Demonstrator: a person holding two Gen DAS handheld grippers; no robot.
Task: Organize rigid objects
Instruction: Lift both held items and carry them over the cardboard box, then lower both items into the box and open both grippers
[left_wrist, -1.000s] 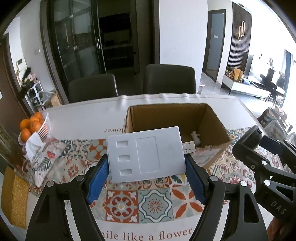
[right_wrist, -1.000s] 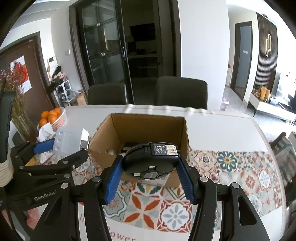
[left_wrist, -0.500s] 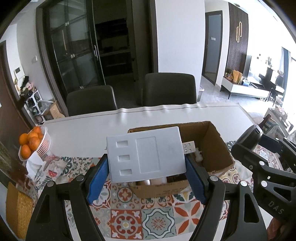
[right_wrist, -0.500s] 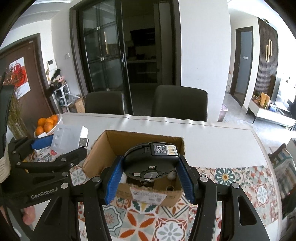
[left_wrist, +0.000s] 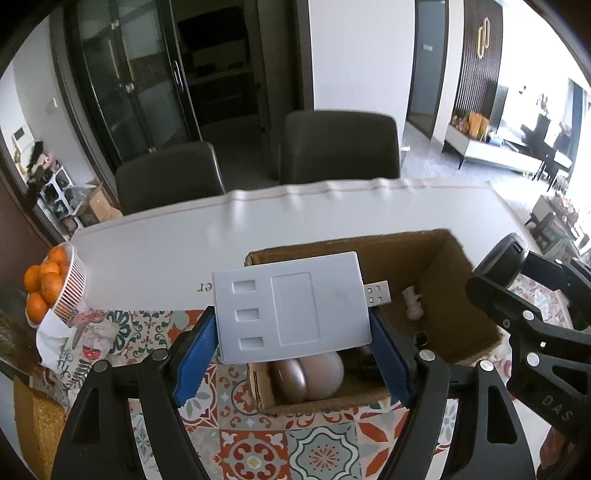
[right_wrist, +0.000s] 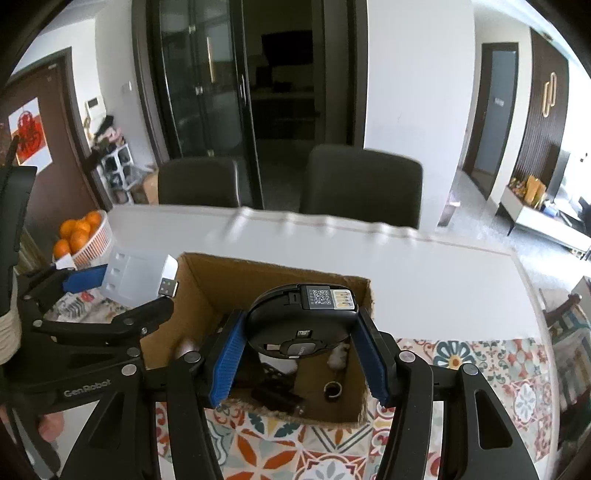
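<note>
A: What does the left gripper (left_wrist: 291, 343) hold?
B: A flat white card reader (left_wrist: 291, 308) with a metal plug on one side, clamped between the blue pads (left_wrist: 194, 360). It hangs over the near left corner of the cardboard box (left_wrist: 458, 258).
A: And the right gripper (right_wrist: 301, 356)?
B: Its jaws are closed on a round black gadget (right_wrist: 301, 317) with a coded label, above the box's near edge.
A: What's in the box?
B: Two rounded mice (left_wrist: 308, 374), a small white figure (left_wrist: 413, 302), and dark bits. The box sits on the patterned cloth (left_wrist: 255, 450) near the table's front edge.
</note>
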